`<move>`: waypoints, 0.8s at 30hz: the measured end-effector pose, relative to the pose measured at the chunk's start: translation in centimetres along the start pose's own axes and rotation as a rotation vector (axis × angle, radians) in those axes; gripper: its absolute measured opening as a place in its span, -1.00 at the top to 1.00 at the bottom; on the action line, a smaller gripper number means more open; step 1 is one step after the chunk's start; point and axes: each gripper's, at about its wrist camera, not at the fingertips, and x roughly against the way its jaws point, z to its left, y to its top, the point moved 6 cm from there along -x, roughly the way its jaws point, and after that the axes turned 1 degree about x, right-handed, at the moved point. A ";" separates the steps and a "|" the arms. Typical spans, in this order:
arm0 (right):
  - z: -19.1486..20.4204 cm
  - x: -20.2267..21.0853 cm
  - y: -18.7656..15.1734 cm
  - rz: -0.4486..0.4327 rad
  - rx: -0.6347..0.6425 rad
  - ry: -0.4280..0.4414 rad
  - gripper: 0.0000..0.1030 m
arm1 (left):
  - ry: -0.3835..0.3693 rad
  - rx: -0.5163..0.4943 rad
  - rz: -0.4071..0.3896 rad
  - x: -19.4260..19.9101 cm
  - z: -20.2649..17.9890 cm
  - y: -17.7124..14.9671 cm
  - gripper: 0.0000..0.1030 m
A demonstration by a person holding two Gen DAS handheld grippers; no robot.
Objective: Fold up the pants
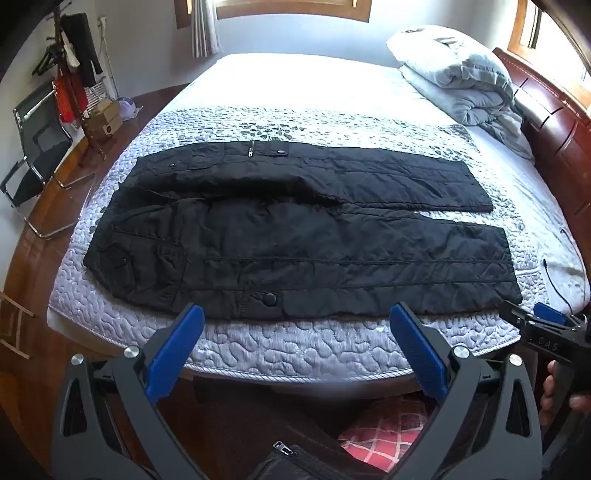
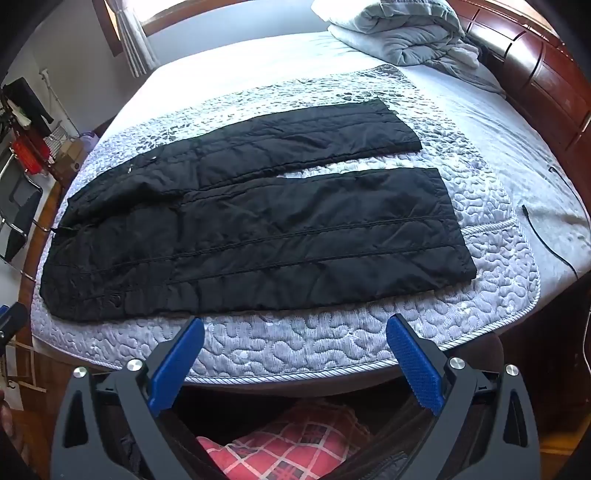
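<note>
1 quilted bed (image 1: pixel 295 354) — black pants (image 1: pixel 295 236) flat

A bedroom in a home. Ahead of the gripper lies a wide bed (image 1: pixel 303 354) with a quilted mattress cover, and a wooden headboard (image 1: pixel 554 147) off to the right. A folded grey duvet (image 1: pixel 461 85) sits far right; curtained windows (image 1: pixel 291 7) straight beyond. Far left stand a coat rack (image 1: pixel 74 66) and a folding chair (image 1: pixel 33 158) on the wooden floor.

Mattress (image 1: pixel 295 354) edge before pants (image 1: pixel 295 236) lies bare; folded duvet (image 1: pixel 458 81) blocks far corner.
</note>
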 end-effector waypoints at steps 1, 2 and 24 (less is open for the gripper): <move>0.0 0.0 0.0 0.000 0.000 -0.002 -0.93 | 0.002 -0.002 -0.004 -0.3 0.3 -0.4 -0.95; 0.0 0.0 0.0 0.000 0.001 -0.004 -0.93 | 0.007 -0.003 -0.003 -0.3 0.3 -0.4 -0.95; 0.5 -0.1 0.2 0.001 0.008 -0.003 -0.93 | 0.014 -0.004 -0.003 -0.1 0.5 -0.3 -0.95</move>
